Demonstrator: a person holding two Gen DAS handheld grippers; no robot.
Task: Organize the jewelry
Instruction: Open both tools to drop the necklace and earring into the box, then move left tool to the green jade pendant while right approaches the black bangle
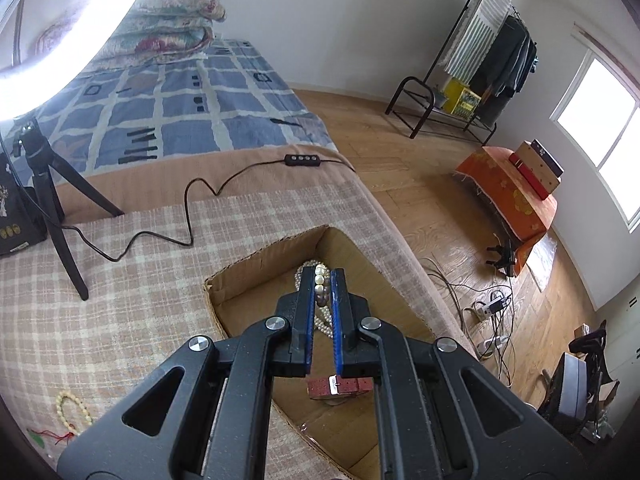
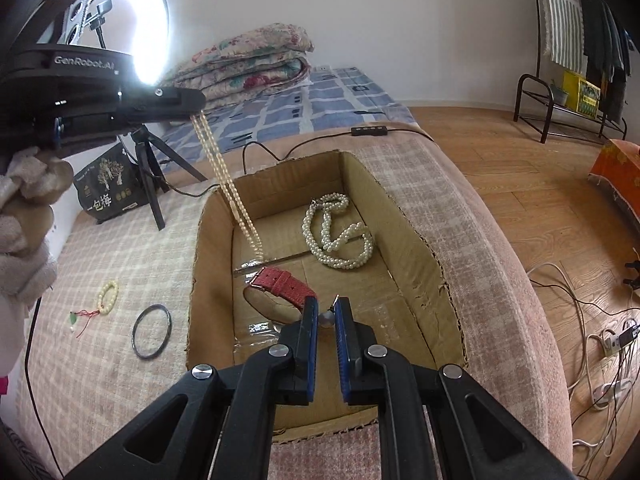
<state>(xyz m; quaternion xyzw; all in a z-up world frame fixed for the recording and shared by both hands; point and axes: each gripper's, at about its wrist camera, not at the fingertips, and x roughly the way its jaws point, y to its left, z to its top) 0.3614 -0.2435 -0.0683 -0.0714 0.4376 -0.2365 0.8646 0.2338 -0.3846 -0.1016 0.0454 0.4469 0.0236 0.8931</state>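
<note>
Gripping a bead strand [image 2: 228, 184], left gripper [image 1: 325, 276] jaws pinched shut on it over the box [image 2: 416, 240]; right gripper [image 2: 327, 304] jaws clamp a small earring [image 2: 327, 319].

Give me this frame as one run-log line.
left gripper: shut on long pearl strand, over cardboard box | right gripper: shut on small grey bead earring | in box: red watch strap, white pearl necklace

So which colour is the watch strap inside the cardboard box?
Red leather watch strap; clearest in right wrist view.
</note>
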